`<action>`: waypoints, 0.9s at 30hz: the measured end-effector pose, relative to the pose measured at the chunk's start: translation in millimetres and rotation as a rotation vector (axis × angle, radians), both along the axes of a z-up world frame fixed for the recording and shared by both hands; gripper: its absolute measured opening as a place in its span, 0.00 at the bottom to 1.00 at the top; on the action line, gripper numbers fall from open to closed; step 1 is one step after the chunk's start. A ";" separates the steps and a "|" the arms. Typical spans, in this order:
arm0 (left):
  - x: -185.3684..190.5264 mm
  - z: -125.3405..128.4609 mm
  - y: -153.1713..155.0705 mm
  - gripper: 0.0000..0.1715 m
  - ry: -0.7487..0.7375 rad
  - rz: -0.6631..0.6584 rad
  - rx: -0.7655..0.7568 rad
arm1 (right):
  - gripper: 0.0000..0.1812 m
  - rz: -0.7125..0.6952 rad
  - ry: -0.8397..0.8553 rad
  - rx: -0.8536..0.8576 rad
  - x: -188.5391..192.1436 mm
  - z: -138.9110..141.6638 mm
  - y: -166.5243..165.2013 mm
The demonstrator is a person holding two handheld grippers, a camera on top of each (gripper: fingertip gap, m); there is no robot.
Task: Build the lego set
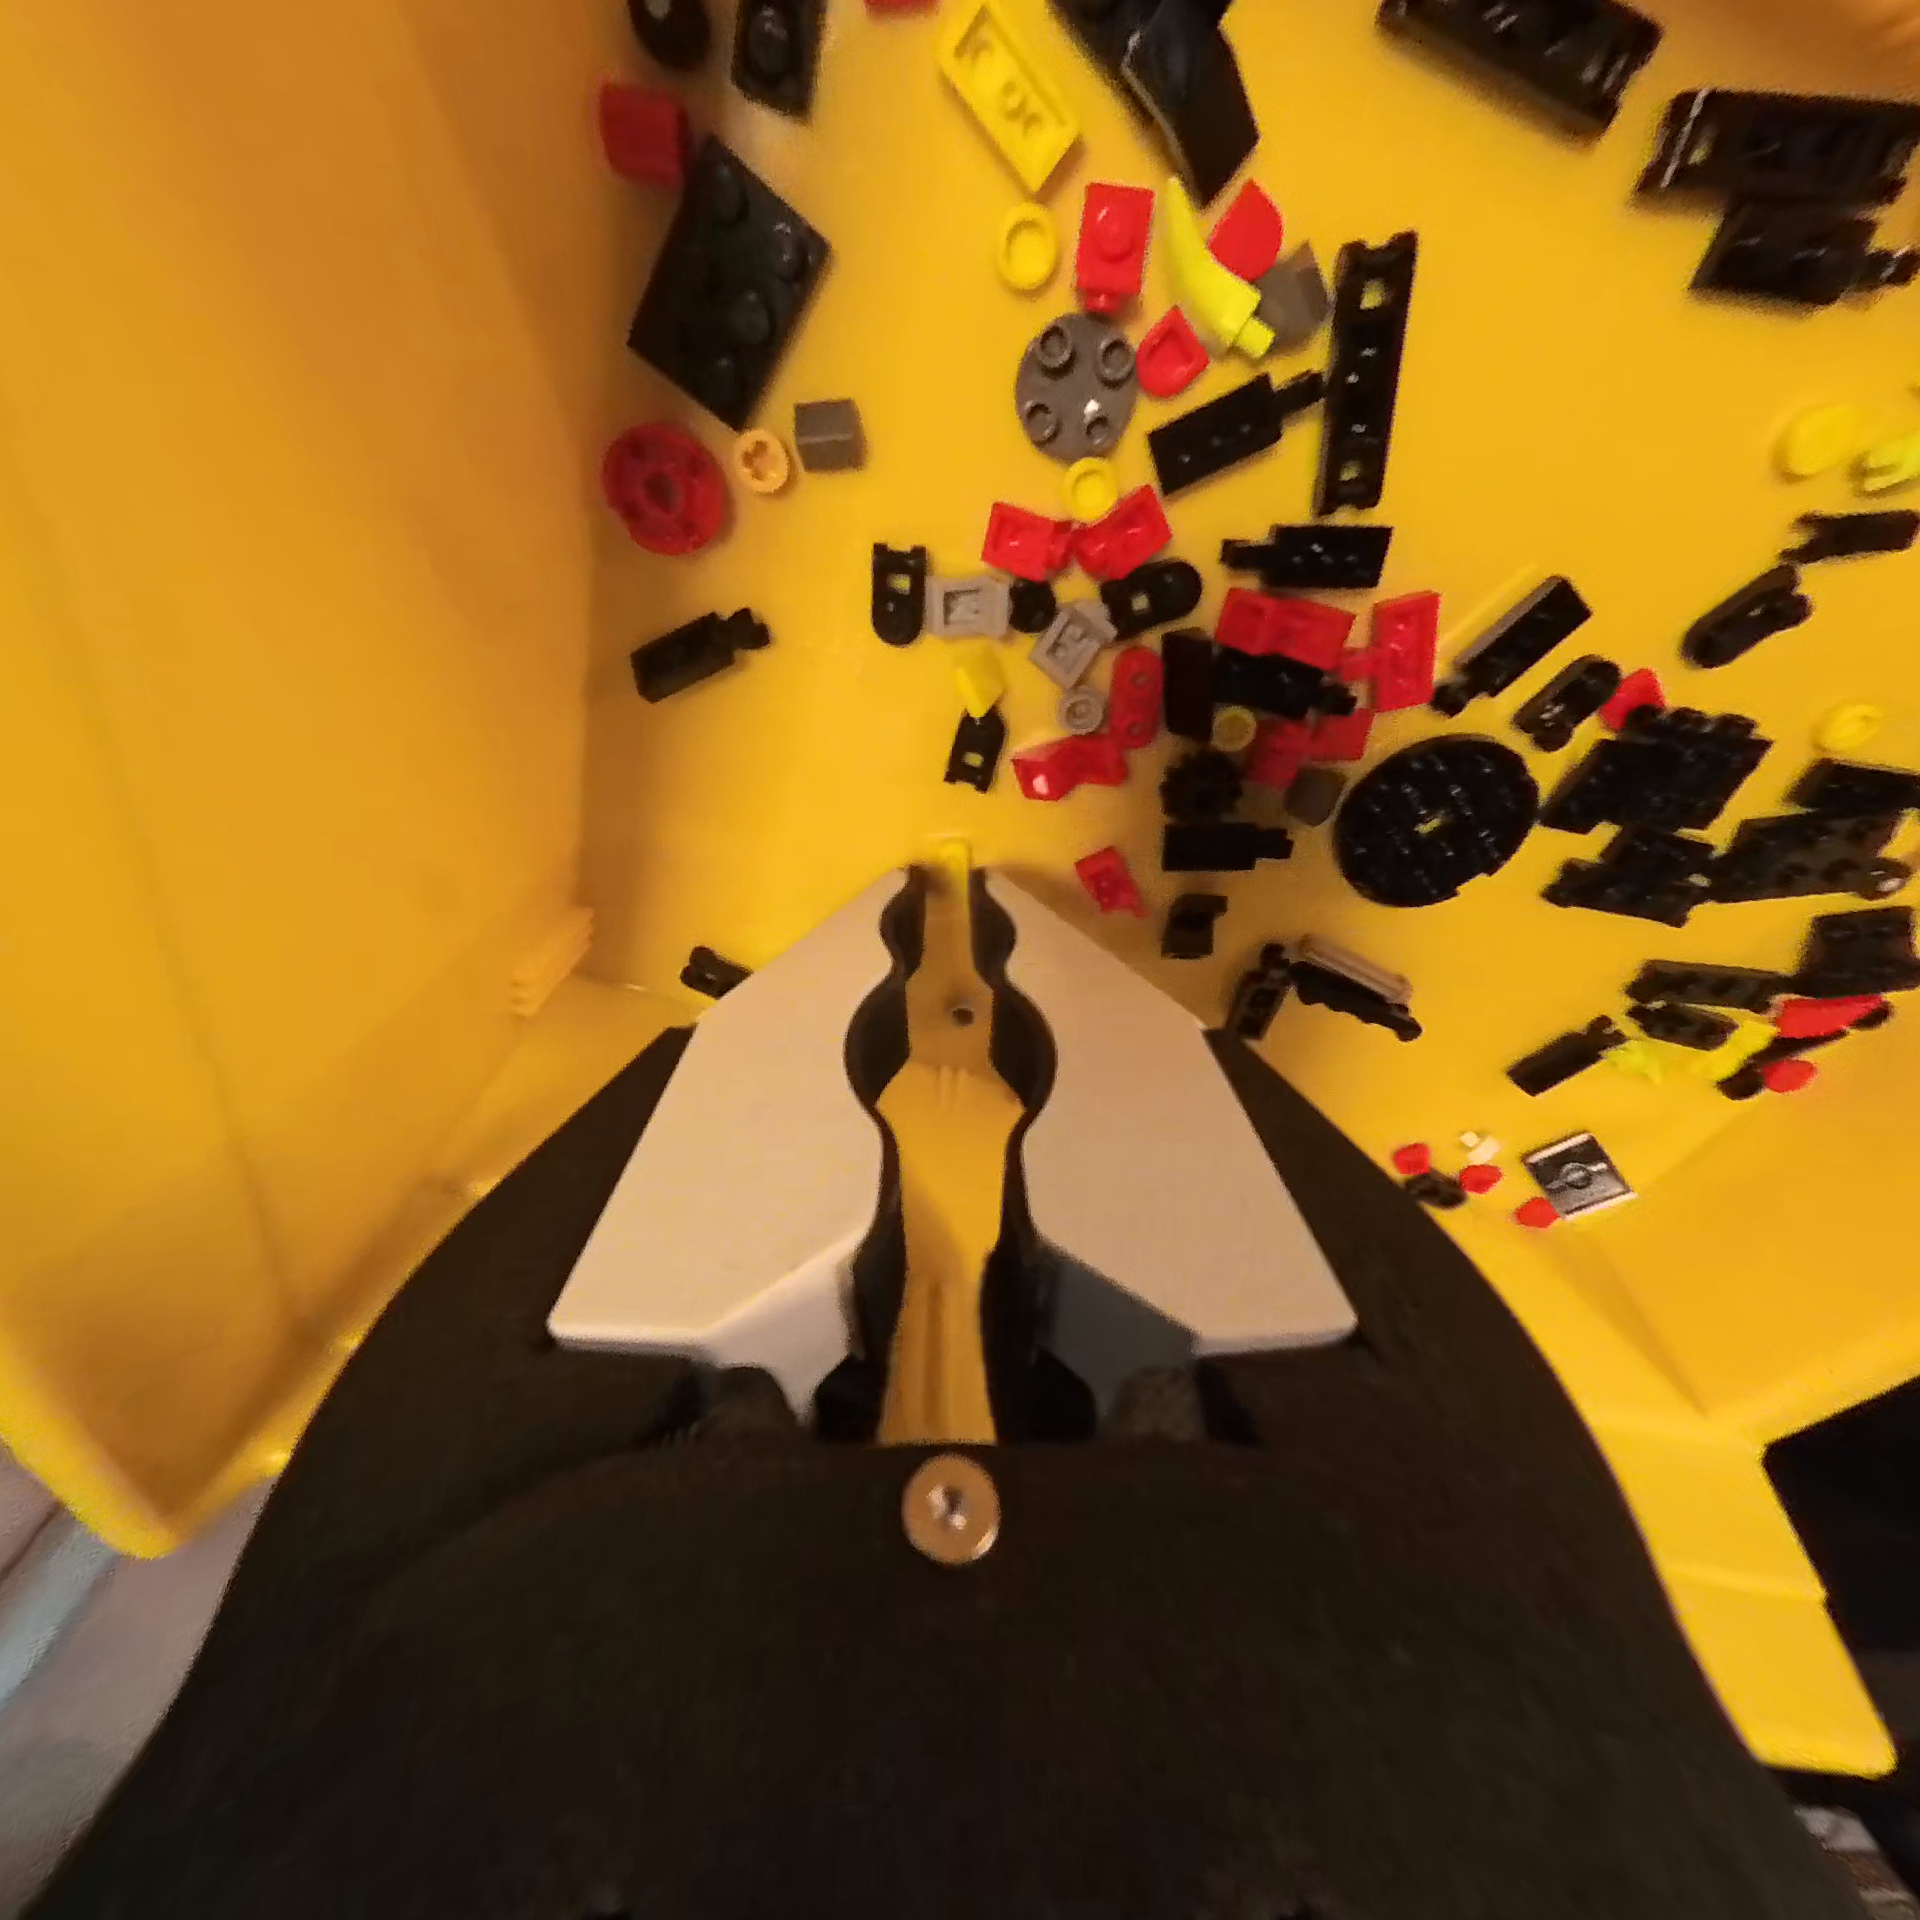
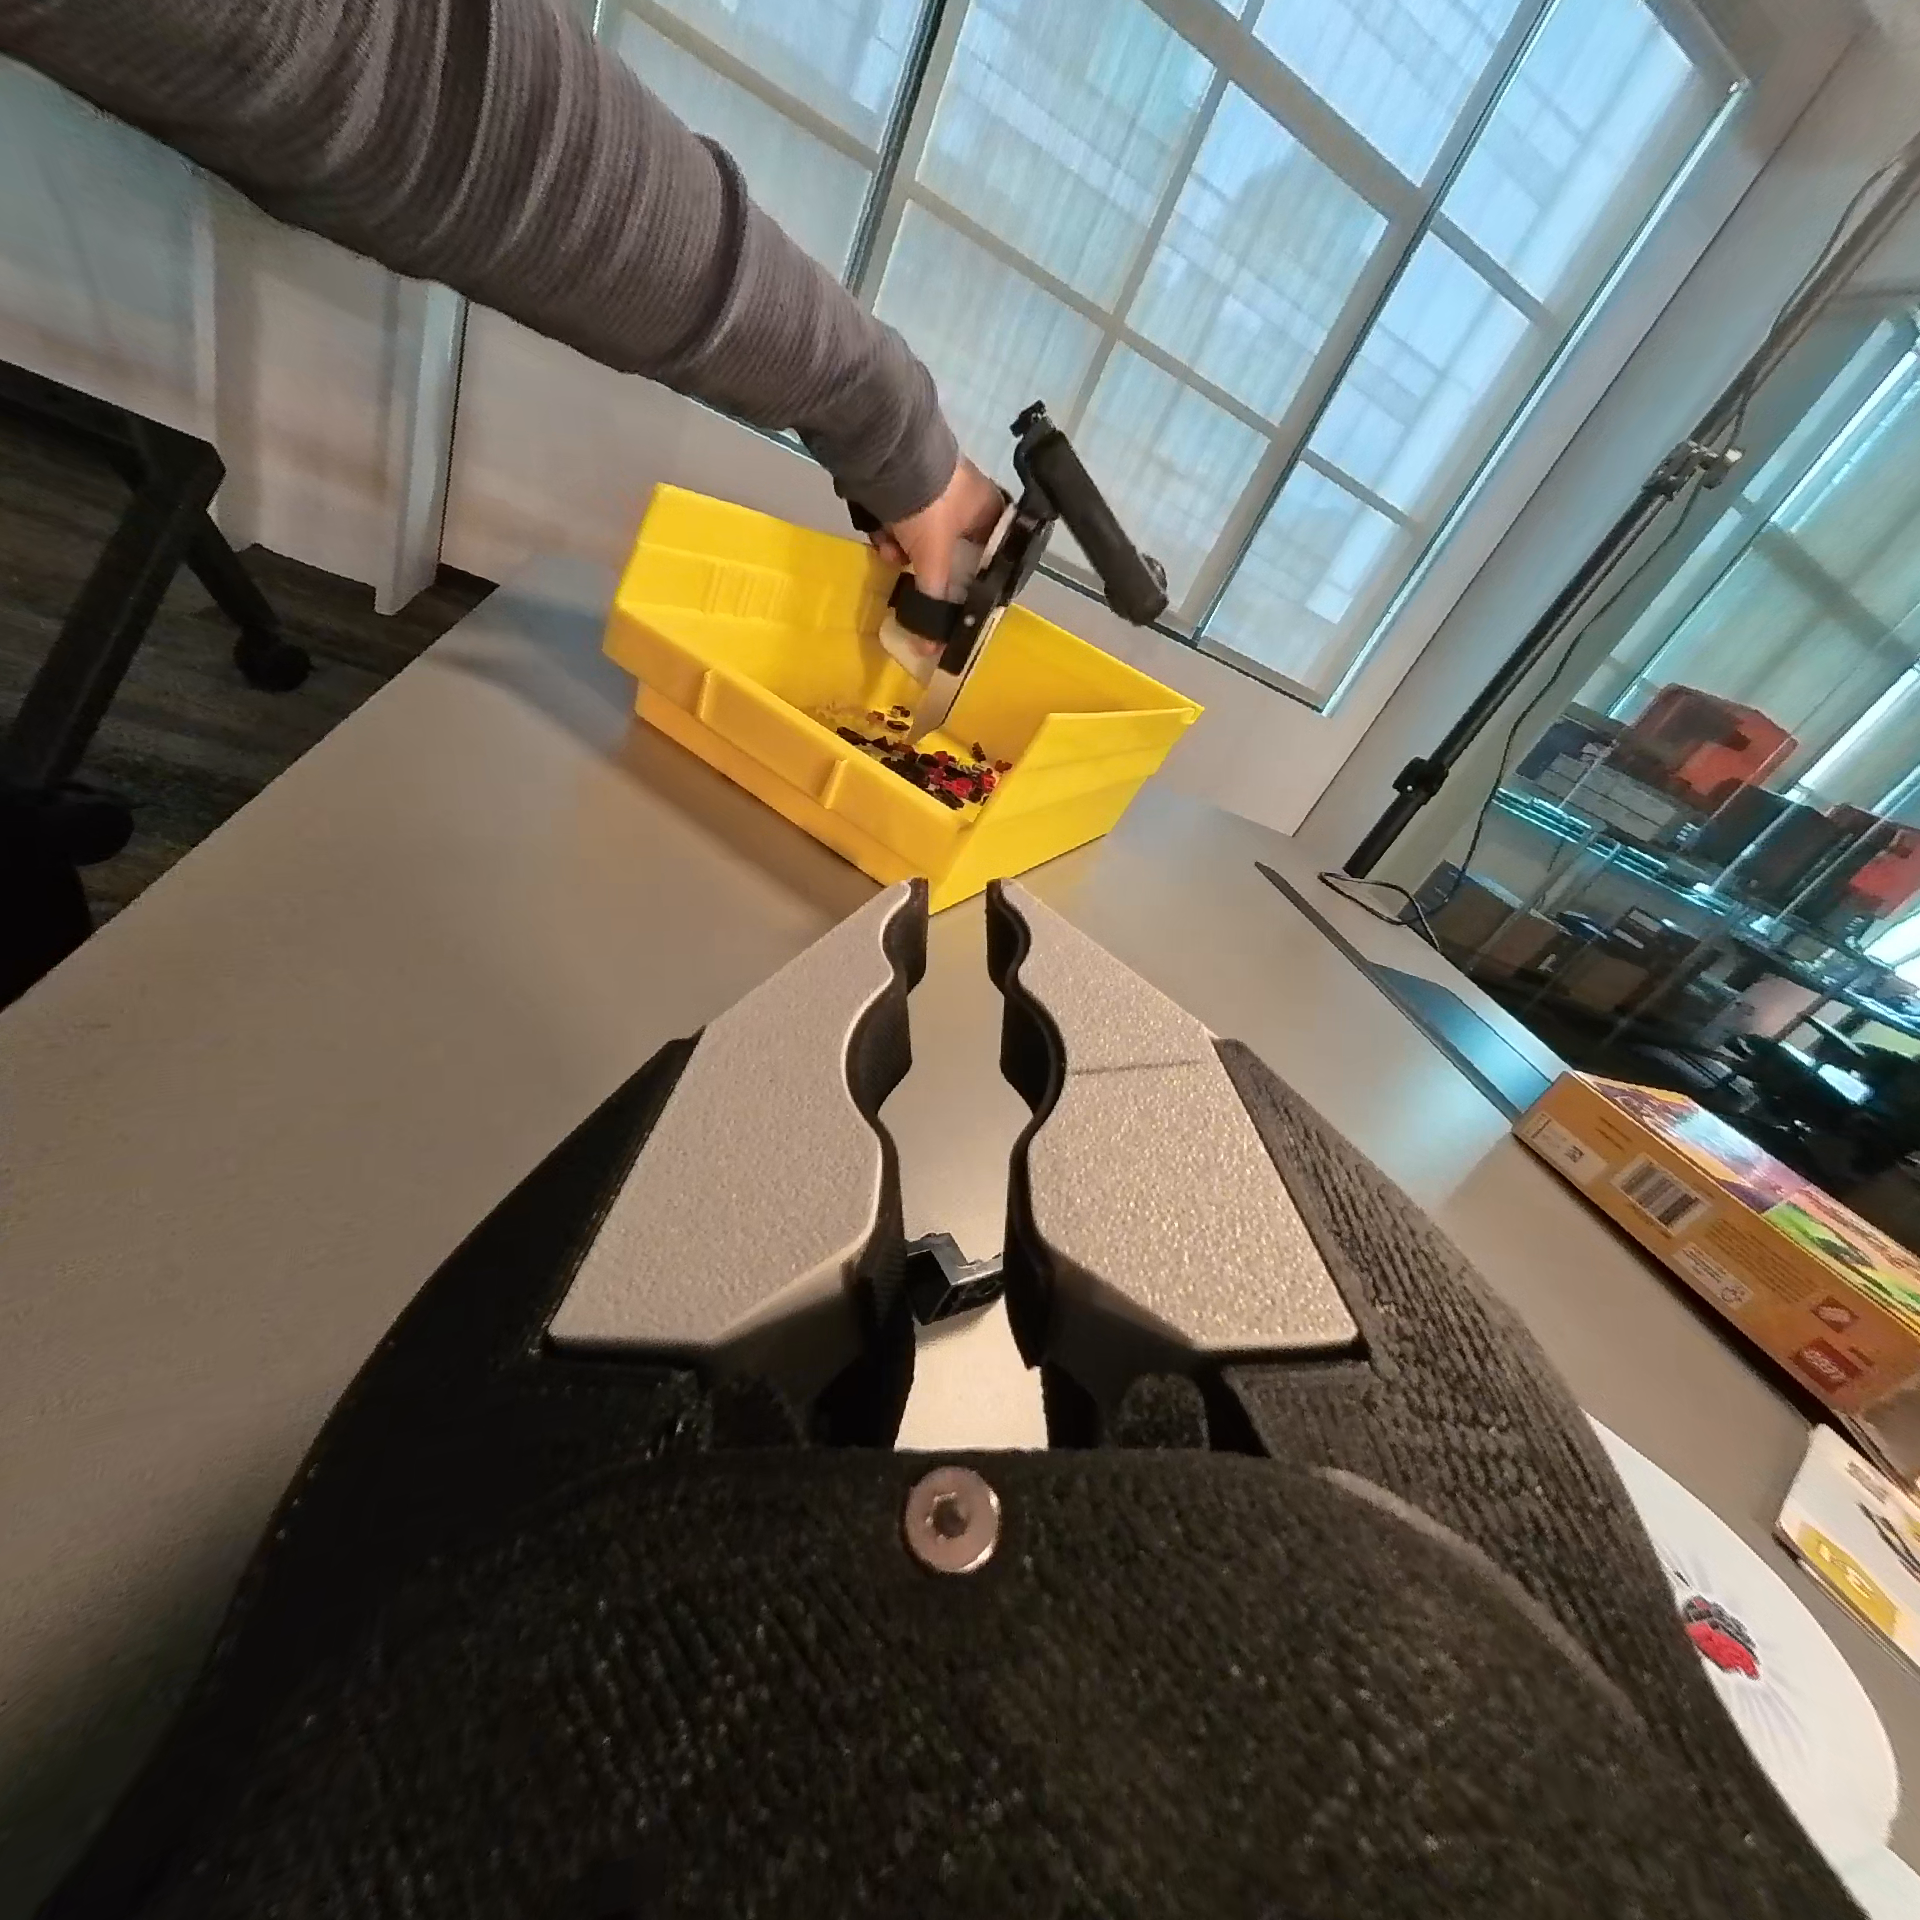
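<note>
In the left wrist view my left gripper (image 1: 948, 875) is down inside a yellow bin (image 1: 312, 623), its jaws shut on a small yellow Lego piece (image 1: 952, 854) that sticks out at the fingertips. Several loose black, red, grey and yellow Lego pieces (image 1: 1288, 665) lie on the bin floor ahead and to the right. In the right wrist view my right gripper (image 2: 954, 899) hovers over the grey table (image 2: 416, 1039), shut on a small black Lego piece (image 2: 951, 1288) held deep between the pads; the tips stand a little apart. The left gripper (image 2: 930, 717) shows there too, reaching into the bin (image 2: 1039, 831).
A Lego box (image 2: 1714, 1247) lies at the table's right edge, with a booklet (image 2: 1849, 1538) and a white round sheet (image 2: 1714, 1714) nearer. A person's grey sleeve (image 2: 520, 187) reaches across above the table. A black stand (image 2: 1455, 748) and windows are behind the bin.
</note>
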State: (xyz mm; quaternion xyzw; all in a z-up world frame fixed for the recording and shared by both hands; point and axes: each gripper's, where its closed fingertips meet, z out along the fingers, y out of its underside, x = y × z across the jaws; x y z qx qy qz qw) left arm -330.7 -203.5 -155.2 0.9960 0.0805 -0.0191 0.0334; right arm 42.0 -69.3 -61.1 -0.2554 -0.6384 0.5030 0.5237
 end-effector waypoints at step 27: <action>349.3 11.1 176.9 0.04 -0.028 -0.610 0.439 | 0.02 0.171 0.382 0.367 57.2 20.6 -64.1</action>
